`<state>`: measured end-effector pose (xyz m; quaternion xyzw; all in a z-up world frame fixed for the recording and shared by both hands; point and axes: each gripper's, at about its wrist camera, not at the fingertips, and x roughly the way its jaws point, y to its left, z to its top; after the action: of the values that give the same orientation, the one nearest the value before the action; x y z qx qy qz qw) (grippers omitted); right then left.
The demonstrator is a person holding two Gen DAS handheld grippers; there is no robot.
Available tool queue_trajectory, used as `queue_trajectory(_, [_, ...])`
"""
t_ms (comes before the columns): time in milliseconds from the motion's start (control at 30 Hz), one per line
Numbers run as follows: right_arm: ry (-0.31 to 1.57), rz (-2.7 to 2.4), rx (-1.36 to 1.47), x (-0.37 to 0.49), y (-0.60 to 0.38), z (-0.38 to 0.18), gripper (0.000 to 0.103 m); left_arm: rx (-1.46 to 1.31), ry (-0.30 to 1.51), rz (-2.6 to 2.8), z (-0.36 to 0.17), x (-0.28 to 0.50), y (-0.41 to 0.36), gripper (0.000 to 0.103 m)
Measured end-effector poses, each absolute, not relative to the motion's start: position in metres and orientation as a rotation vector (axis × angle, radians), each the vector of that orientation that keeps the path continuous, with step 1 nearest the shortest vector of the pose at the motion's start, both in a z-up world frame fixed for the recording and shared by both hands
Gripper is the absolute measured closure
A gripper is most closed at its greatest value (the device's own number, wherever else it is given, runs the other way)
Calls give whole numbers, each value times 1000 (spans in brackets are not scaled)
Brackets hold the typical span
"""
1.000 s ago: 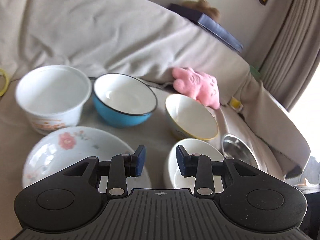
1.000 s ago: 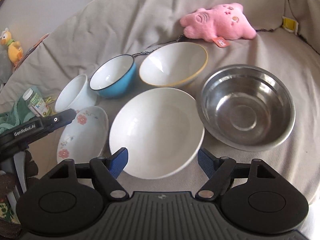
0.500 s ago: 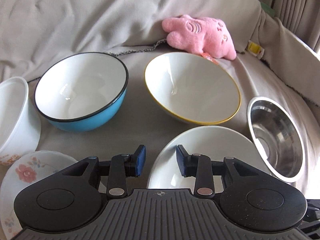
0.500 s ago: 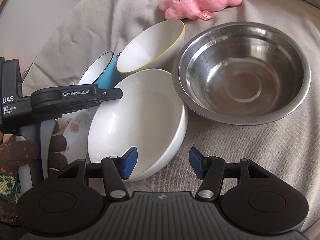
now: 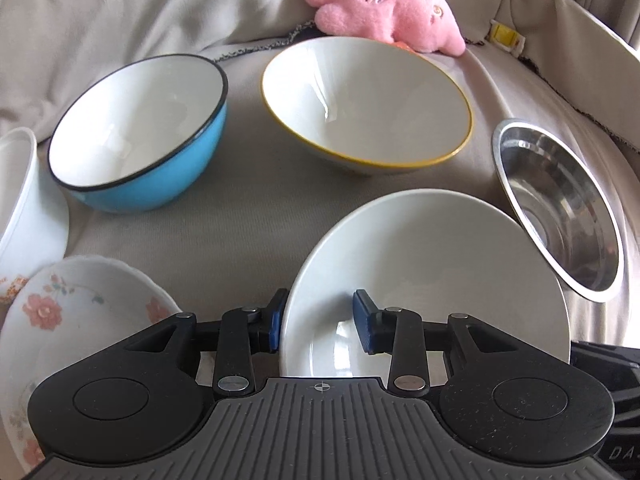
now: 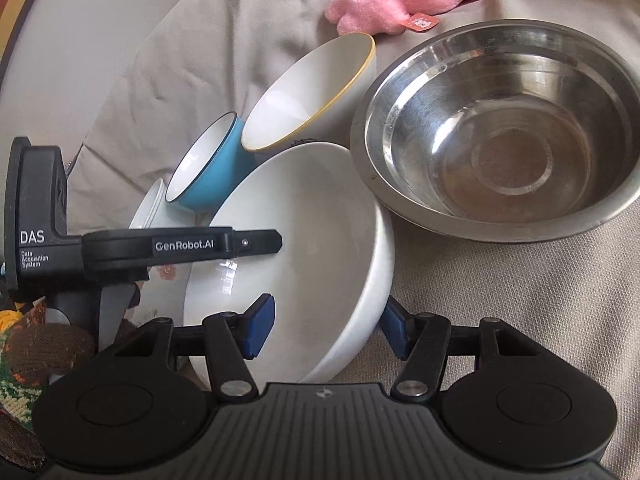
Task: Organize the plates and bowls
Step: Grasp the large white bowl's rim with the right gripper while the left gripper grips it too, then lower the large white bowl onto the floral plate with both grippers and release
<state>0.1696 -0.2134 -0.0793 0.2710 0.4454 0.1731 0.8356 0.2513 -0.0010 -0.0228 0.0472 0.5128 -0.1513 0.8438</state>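
Observation:
A plain white bowl sits in front of both grippers on the beige cloth. My left gripper is open and straddles its near left rim. My right gripper is open and straddles the near right rim of the same bowl. Behind it lie a blue bowl, a yellow-rimmed white bowl and a steel bowl. A flowered plate and a white cup are at the left. The steel bowl fills the right wrist view's upper right.
A pink plush toy lies behind the bowls against the cloth-covered backrest. The left gripper's body reaches in from the left in the right wrist view. The dishes stand close together, some touching.
Both grippers have moved forward and down to the white bowl's rim. The right gripper's fingers have narrowed a little around the rim. The dishes have not moved.

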Motion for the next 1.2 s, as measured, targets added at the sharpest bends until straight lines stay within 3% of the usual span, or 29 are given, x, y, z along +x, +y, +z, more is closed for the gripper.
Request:
queue_trajectory(233, [922, 394, 592, 167, -221, -86, 44, 173, 1112, -276, -23, 246, -15, 59])
queue_trajectory(733, [908, 427, 545, 168, -215, -87, 41, 96, 1184, -231, -24, 256, -12, 57])
queue_trajectory(900, [895, 419, 506, 165, -206, -83, 34, 89, 1124, -236, -23, 246, -10, 60])
queue_trajectory(1200, [843, 439, 476, 162, -194, -67, 33, 12, 1078, -255, -13, 229, 20, 67])
